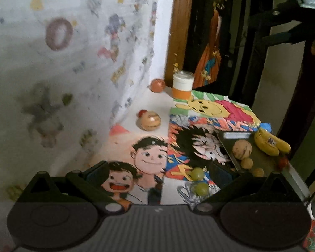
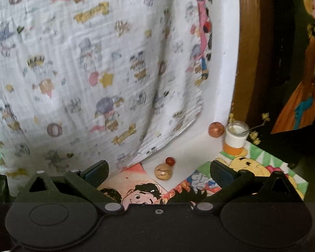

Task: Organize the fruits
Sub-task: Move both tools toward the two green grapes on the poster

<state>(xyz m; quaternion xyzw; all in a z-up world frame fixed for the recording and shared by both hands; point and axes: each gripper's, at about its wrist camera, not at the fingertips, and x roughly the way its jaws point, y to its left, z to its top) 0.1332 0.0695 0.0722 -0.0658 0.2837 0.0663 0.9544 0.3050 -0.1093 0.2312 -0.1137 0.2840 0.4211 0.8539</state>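
Both grippers are released and hold nothing: the left gripper [image 1: 157,174] and the right gripper [image 2: 159,171] each show their jaws spread wide above the drawings on the table [image 1: 155,105].

Fruit location: the tray [image 1: 296,174] sits at the right edge of the table and already carries the bananas [image 1: 271,141], 1 larger tan fruit [image 1: 242,149] and 2 smaller ones below it. Loose on the table are 2 green grapes [image 1: 197,173], just beside the tray's near-left corner, a tan round fruit [image 1: 150,120] with a small red fruit [image 1: 142,112] touching it, and a reddish round fruit [image 1: 157,85] near the white-and-orange jar [image 1: 182,85] at the back corner.

Orientation: the bananas are the only elongated item. Their long axis runs diagonally across the tray's far side, from upper left to lower right in the left wrist view. The other fruits are round and have no usable axis.

Hazards:
1. The round fruits are likely to roll if you nudge them off-centre, and the grapes could squash under a hard clamp.
2. The tray lies close to the table edge, so a push may slide it off.
3. Reaching for the reddish fruit risks tipping the jar.
4. The drawings may shift under a dragged finger.
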